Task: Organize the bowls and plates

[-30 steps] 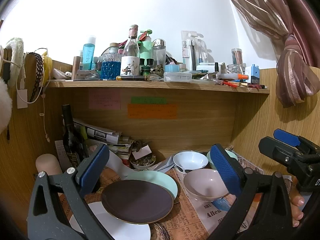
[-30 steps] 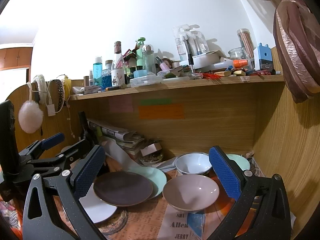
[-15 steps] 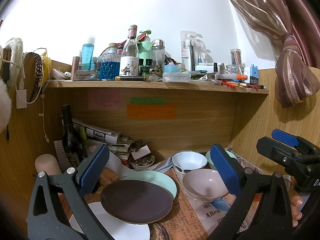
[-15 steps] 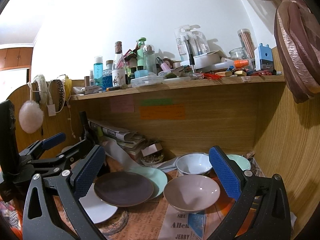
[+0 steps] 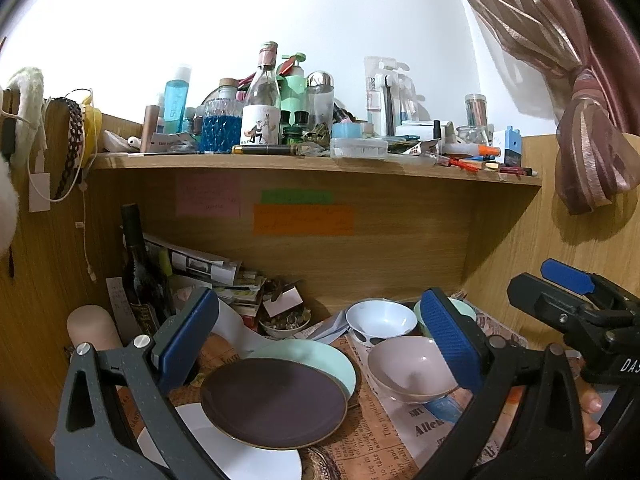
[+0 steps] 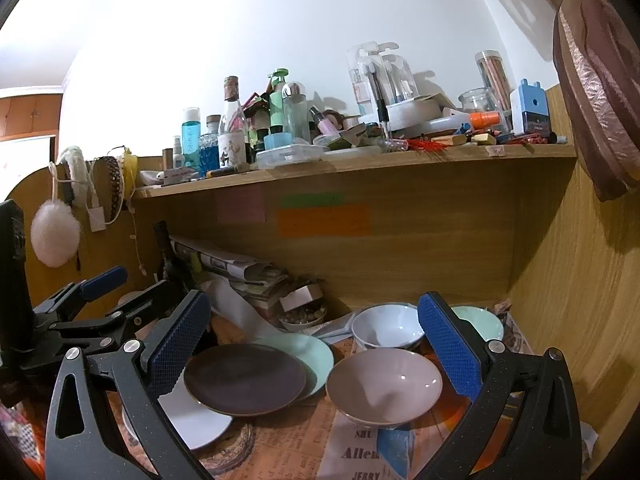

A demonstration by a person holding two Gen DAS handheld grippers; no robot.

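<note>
Little is being changed from a moment ago: both tongs are being held released and empty above the worktop (image 6: 280, 448). Between the left tongs (image 5: 320, 344), the dark plate (image 5: 274, 402) is lying on the green plate (image 5: 316, 356) and white plate (image 5: 256, 460). Ahead of the right tongs (image 6: 314, 354), the pink bowl (image 6: 384, 386), white bowl (image 6: 386, 326) and green bowl (image 6: 480, 322) are sitting empty, unstacked.

Dark plate (image 5: 274, 402) overlaps mint plate (image 5: 320, 358), beside pink bowl (image 5: 408, 370)
</note>
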